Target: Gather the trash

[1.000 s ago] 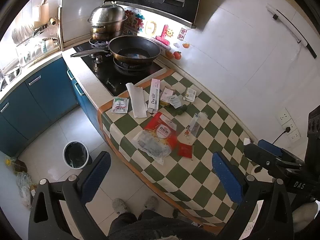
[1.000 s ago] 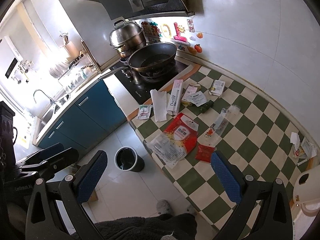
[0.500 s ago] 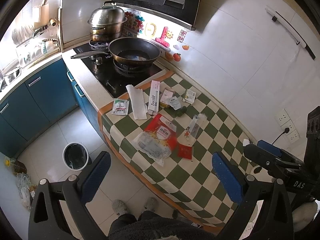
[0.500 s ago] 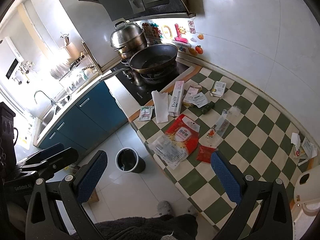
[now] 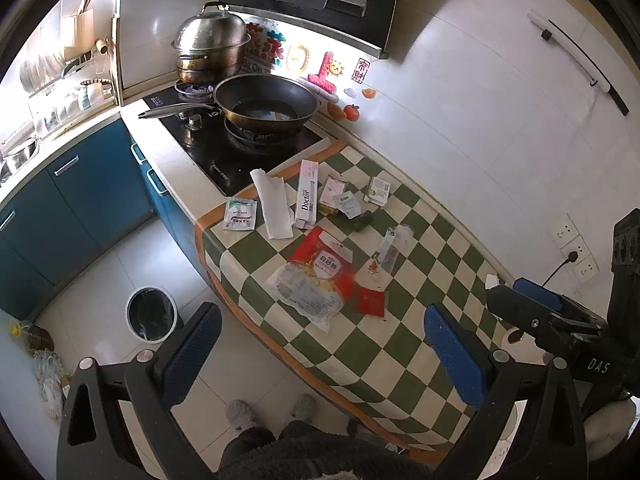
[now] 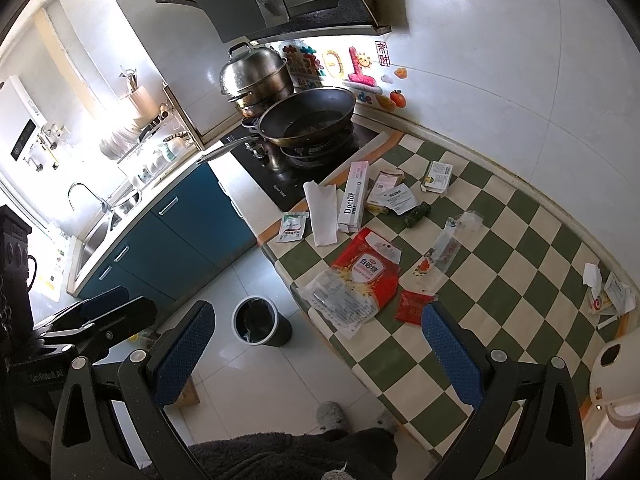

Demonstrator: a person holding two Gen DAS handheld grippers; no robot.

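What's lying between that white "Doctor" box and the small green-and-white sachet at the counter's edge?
A flat white paper towel lies between the Doctor box and the sachet, touching neither as far as the left wrist view shows; the right wrist view agrees.

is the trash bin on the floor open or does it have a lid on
Open: the trash bin has no lid, and its dark liner shows through the round mouth from above.
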